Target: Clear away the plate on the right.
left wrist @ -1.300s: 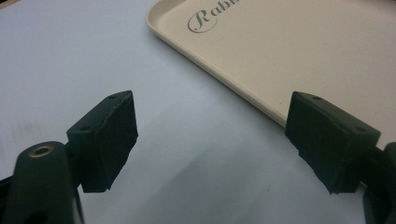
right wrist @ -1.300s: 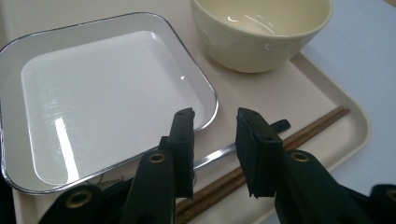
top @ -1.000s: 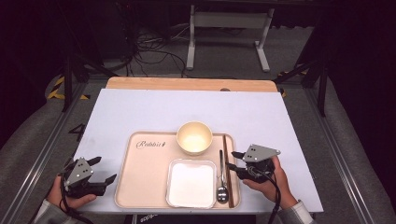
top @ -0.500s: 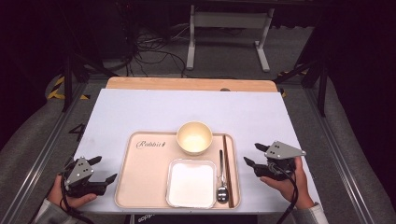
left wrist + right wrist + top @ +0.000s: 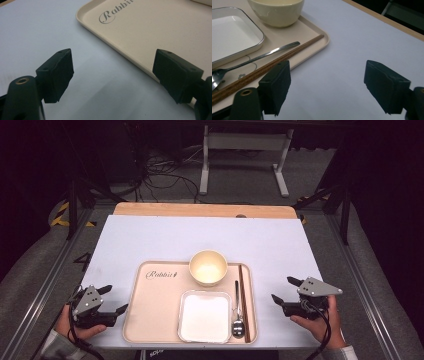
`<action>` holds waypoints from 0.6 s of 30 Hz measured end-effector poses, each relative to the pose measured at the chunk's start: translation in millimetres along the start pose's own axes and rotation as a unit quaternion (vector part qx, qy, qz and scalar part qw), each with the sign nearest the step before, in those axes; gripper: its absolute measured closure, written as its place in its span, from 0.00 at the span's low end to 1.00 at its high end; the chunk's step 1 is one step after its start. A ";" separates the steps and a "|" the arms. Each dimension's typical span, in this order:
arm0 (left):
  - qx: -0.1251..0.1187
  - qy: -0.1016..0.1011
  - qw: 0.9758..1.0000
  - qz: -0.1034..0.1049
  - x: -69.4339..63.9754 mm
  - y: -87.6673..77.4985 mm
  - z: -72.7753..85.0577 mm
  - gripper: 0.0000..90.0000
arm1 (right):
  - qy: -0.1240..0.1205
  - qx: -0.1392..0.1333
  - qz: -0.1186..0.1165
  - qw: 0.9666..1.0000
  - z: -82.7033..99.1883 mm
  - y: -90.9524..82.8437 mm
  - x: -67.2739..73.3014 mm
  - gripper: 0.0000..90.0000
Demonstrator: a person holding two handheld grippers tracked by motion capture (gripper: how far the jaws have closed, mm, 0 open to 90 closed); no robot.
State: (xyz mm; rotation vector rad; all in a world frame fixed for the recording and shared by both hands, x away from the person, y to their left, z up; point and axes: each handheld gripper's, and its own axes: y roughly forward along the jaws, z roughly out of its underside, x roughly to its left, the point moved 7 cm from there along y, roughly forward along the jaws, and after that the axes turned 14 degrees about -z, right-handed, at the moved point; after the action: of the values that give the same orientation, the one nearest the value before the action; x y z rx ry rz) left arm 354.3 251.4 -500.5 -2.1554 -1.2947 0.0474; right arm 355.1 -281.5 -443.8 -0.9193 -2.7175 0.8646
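- Tray point(image 5: 155, 312) sits near-centre on the table point(image 5: 150, 240). On it: bowl point(image 5: 208, 267) at the far side, square white plate point(image 5: 205, 316) near, spoon point(image 5: 238, 312) and chopsticks point(image 5: 244, 302) along its right edge, lying parallel and side by side.
- Looks like a finished place setting: nothing loose on the table off the tray. My read: the job is at or close to its end, at most a tray move left.
- Left tool point(image 5: 107, 301): released, jaws wide, holding nothing, just left of the tray's near-left corner.
- Right tool point(image 5: 286, 290): released, empty, right of the tray and apart from it.
- Left tool view: tray rim runs between the jaws, right jaw over the edge; "Rabbit" lettering readable. Contact: cannot tell.
- Right tool view: chopsticks' far tips rest on the tray rim by its far-right corner; the plate has a dark rim line. High view is too coarse for either.
- High view alone gives the full layout and both hands.
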 end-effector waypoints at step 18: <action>-0.003 0.010 1.000 0.005 -3.4 4.4 -5.5 0.20 | 0.070 -0.031 0.059 0.995 52.9 0.6 -33.0 0.14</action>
State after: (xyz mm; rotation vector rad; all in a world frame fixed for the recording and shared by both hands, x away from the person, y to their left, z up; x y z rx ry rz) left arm 357.7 244.5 -499.2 -2.1632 -1.2746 0.0267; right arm 365.6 -325.9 -486.2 -1.1179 -2.6056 0.7090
